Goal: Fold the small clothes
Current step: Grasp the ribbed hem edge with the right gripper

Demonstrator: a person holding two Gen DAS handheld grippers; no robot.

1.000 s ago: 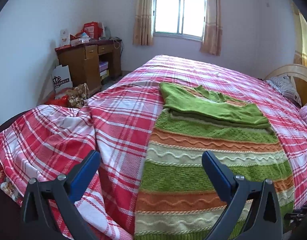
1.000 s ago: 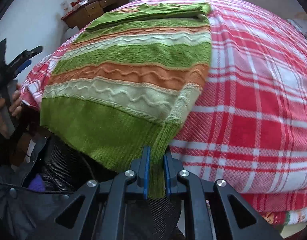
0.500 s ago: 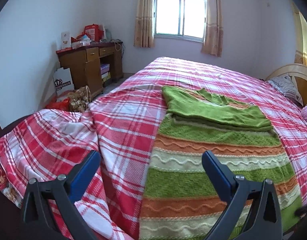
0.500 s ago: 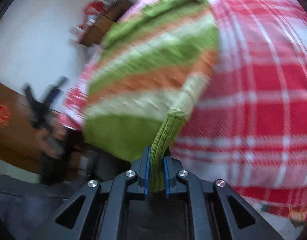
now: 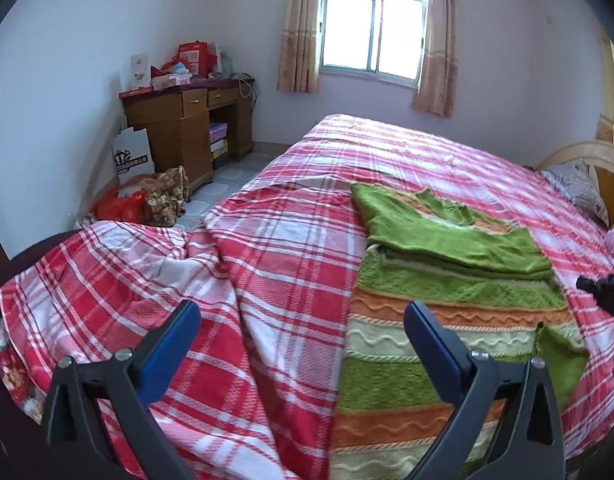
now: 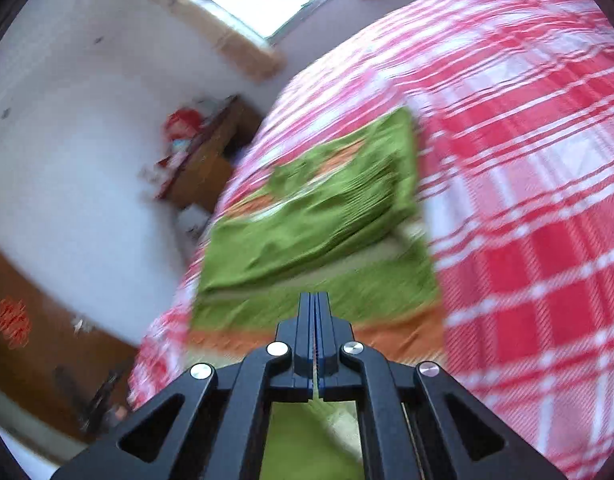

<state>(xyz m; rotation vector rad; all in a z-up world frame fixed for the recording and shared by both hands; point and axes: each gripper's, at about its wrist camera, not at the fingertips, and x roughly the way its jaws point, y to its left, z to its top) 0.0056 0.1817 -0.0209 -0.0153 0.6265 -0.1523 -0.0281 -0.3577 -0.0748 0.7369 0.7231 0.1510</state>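
The right gripper [image 6: 315, 312] fingers pinch the striped sweater's [image 5: 427, 344] hem above the bed [image 5: 291, 248], while the left gripper's [image 5: 303, 336] fingers gape wide over its left edge.

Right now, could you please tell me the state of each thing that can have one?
Striped sweater: flat on the bed, top part folded down, one corner lifted.
Left gripper: jaws open, empty.
Right gripper: jaws shut on green knit.
Curtains: drawn apart.

Sweater [image 5: 447, 320] lies on the bed [image 5: 291, 248]; desk [image 5: 187, 128] probably left of it
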